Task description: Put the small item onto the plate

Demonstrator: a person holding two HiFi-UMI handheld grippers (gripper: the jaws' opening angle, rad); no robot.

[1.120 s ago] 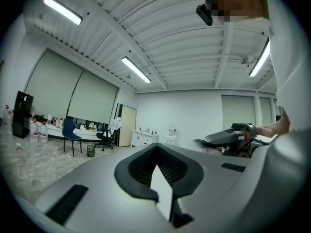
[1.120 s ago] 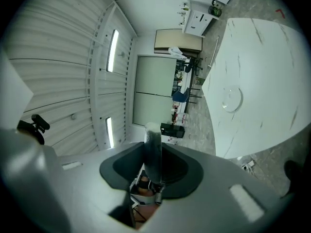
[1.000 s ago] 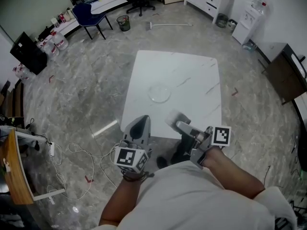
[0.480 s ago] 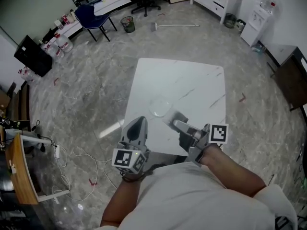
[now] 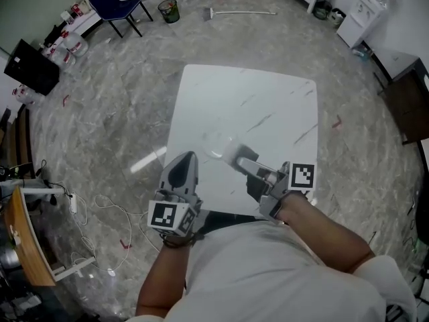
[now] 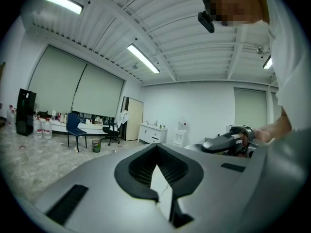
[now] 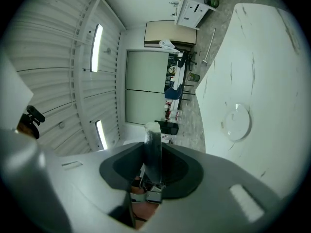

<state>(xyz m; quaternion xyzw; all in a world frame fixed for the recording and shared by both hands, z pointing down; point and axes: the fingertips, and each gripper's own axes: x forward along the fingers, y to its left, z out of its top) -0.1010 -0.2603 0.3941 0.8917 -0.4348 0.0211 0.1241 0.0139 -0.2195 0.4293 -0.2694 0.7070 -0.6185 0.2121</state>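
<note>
We see the right gripper (image 7: 152, 139) with its jaws closed on the small item (image 5: 232, 153). It is a pale greyish piece that stands as a narrow strip between them in the right gripper view and shows as a whitish blur at the tip in the head view. The left gripper (image 6: 161, 181) has its jaws pressed together, tip to tip. Both grippers point away from us, side by side, over the near edge of the table (image 5: 268, 92), the left one close to the table's near left corner.

The plate (image 5: 216, 141), clear and round, lies flat on the white veined top, a little nearer to us than the middle. In the head view the small item shows at the plate's near right rim. We cannot tell from there whether it hangs over the plate or short of it. In the right gripper view the plate lies on the table ahead of the jaws.

Behind the jaws sit the left cube (image 5: 167, 217) and the right cube (image 5: 302, 176), each above a forearm. Around the table spreads a grey marbled floor (image 5: 100, 113), with a blue chair (image 5: 110, 2) and a bin (image 5: 167, 9) at the far side and a white cable (image 5: 100, 210) looping at the left
</note>
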